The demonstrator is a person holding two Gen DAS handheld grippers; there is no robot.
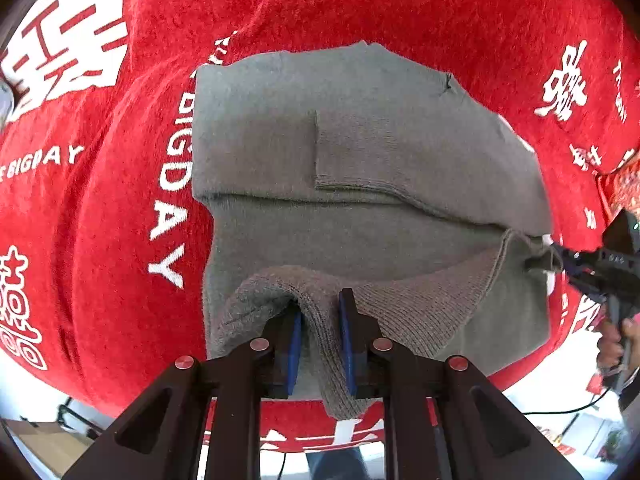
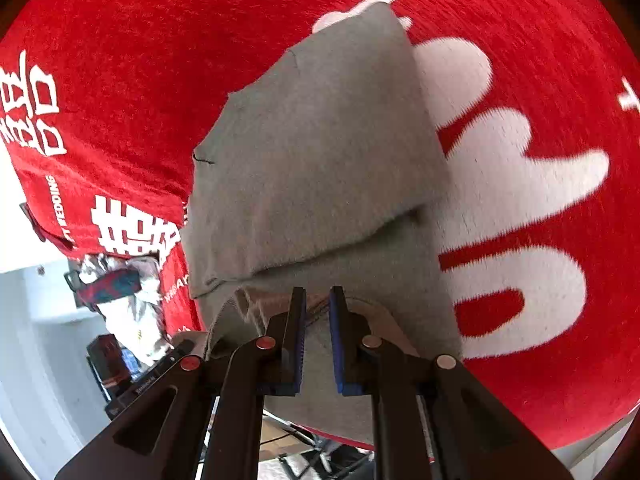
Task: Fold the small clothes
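Observation:
A grey knit garment (image 1: 360, 152) lies partly folded on a red cloth with white lettering (image 1: 100, 200). Its ribbed hem (image 1: 420, 300) is lifted off the cloth. My left gripper (image 1: 320, 312) is shut on the hem's left part, a fold of knit hanging between the blue pads. My right gripper (image 1: 560, 260) shows at the right edge of the left wrist view, pinching the hem's other corner. In the right wrist view the right gripper (image 2: 318, 304) is shut on the hem's edge, with the garment (image 2: 312, 152) stretching away beyond it.
The red cloth (image 2: 520, 320) covers the whole table. Past its left edge in the right wrist view are crumpled bags and boxes (image 2: 120, 300) on the floor. A cable (image 1: 560, 410) runs below the table edge in the left wrist view.

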